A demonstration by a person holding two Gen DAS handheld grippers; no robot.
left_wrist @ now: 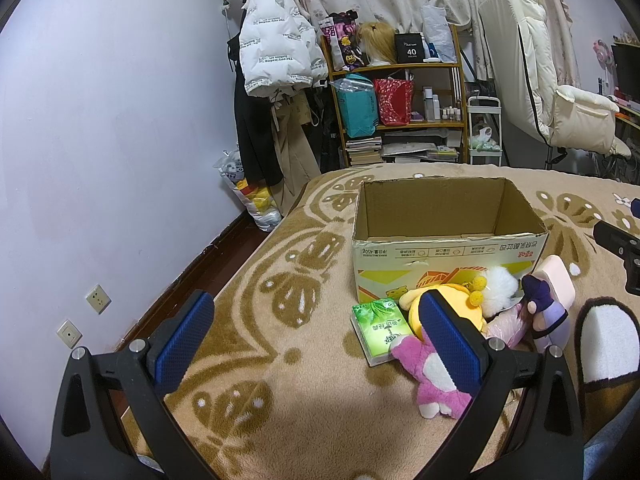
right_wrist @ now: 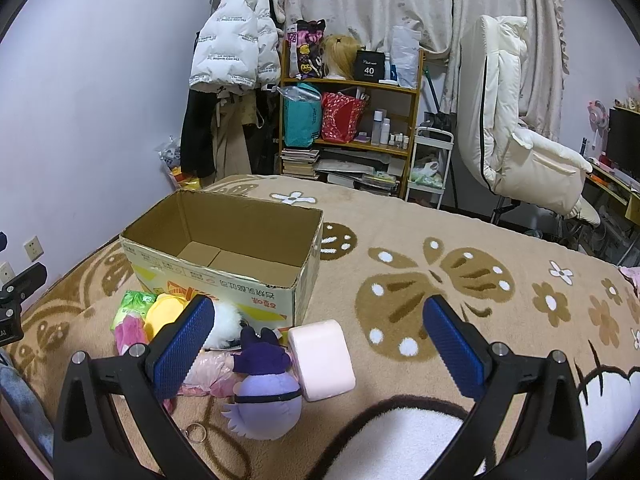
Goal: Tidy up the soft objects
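- I see the bed blanket [right_wrist: 460,240] filling the lower part of both views; everything I have to sort lies on it.
- The cardboard box [right_wrist: 224,276] stands open at about 10 o'clock in my right view and 1 o'clock in my left. I can see its bare floor, so I judge that nothing has been packed yet and the whole job is left.
- The soft things lie in a heap against the box's near wall, at about 8 o'clock in the right view.
- The pink block [right_wrist: 322,360] sits at the heap's right end, touching the purple doll.
- The purple doll [right_wrist: 264,396] lies nearest my right gripper.
- The pink plush [left_wrist: 424,376] lies at 4 o'clock in the left view, partly behind my left gripper's right finger.
- The yellow plush [right_wrist: 166,316] and the white fluffy toy [left_wrist: 498,286] rest against the box.
- The green tissue pack [left_wrist: 380,328] lies at the heap's left end.
- My left gripper [left_wrist: 316,344] is spread wide, holds nothing, and hangs over bare blanket just left of the heap.
- My right gripper [right_wrist: 320,352] is equally wide and empty; the block and doll show between its fingers, but I cannot tell if it touches them.
- A small key ring [right_wrist: 196,432] lies beside the doll.
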